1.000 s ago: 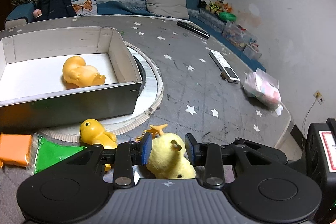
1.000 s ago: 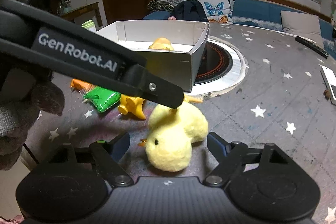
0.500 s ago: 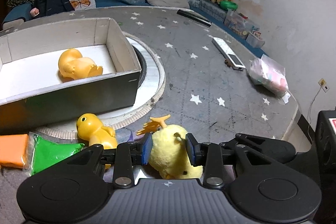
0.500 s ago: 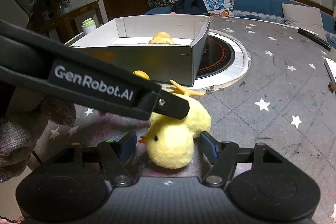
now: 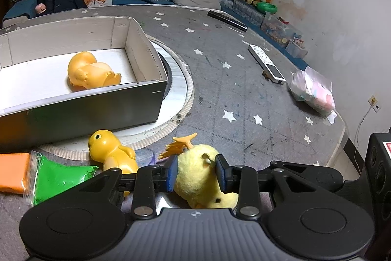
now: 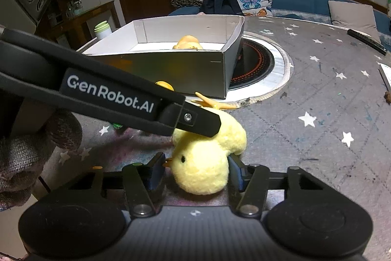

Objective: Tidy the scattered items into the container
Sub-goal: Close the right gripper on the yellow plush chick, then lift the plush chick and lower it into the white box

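Left tool (image 5: 195, 171) around plush chick (image 5: 202, 177)

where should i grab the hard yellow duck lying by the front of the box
Take the hard yellow duck across its rounded body, just below the head, coming down from above. It lies on its side on the table with the box wall behind it and the green packet in front, so a low sideways approach looks blocked. The narrowing below the head should help stop it slipping.

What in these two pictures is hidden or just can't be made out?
- Rubber duck, right wrist view: mostly behind the left gripper's finger.
- Green packet, same view: only a sliver shows.
- Orange toy in the box: front wall hides its lower part.
- Orange block, left wrist view: cut by the edge.
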Demonstrator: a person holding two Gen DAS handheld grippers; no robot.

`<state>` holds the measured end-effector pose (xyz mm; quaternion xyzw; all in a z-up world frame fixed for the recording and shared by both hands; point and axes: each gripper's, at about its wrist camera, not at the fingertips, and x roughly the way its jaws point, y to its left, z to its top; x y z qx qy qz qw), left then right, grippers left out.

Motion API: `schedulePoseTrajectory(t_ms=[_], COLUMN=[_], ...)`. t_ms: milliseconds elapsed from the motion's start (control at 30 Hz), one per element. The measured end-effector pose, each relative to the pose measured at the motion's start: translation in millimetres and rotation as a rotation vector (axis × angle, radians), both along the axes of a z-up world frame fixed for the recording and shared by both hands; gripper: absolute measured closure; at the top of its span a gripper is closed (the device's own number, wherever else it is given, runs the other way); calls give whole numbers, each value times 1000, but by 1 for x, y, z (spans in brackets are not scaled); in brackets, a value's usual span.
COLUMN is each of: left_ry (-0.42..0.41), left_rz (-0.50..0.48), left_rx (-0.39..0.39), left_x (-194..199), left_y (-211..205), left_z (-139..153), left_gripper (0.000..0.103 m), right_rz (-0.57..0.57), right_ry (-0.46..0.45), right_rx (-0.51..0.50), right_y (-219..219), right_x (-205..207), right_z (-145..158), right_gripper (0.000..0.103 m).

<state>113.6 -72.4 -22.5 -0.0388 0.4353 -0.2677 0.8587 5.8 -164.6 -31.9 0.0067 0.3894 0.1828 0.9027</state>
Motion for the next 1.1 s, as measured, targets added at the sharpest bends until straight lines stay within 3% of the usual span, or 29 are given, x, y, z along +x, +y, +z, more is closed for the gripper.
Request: schedulePoseTrajectory(t_ms=[567,833,1100], left_ry=[-52,-133,-216], left_rz=[22,65,136], left_rx=[-31,-58,-82], left_x=[-5,3,26], left_y=[4,15,30], left_z=[19,45,71], left_gripper=[71,71,71], right_rz=[6,28,57], right_ry=[-66,-146,-242], right_rx=[-25,-43,-48], right_y=[4,9,23], right_x=[-5,3,38], right_z=[18,42,68], right_gripper=[50,50,50])
